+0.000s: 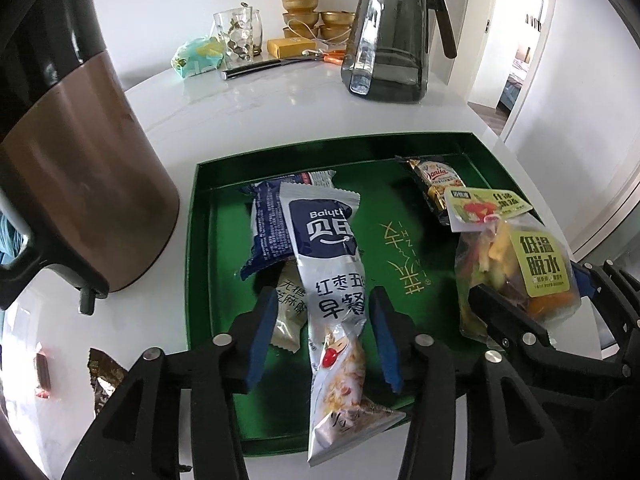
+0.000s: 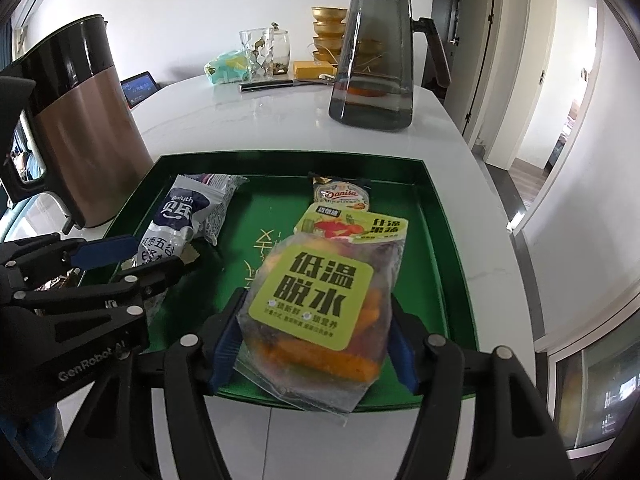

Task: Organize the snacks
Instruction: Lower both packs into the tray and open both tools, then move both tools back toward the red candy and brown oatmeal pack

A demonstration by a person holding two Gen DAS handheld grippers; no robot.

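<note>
Both claws look done dropping, left gripper (image 1: pixel 324 332) narrowly apart around the long silver pack (image 1: pixel 332 280) overhanging the green tray's (image 1: pixel 496 160) near edge, right gripper (image 2: pixel 312 340) spread wide around the veggie-chip bag (image 2: pixel 320 300) there, so lift straight up, no snagging.

Bright, even daylight; sharp centre, strong fisheye warping at edges.

A beige snack packet (image 1: pixel 289 312) lies half buried under my silver cereal pouch (image 1: pixel 332 280), its lettering cut short. The kettle (image 1: pixel 76 184) runs off the left edge. 2 wrappers (image 1: pixel 105 376) beside the green tray (image 1: pixel 200 264) are clipped by my left gripper's frame, brands unreadable.
</note>
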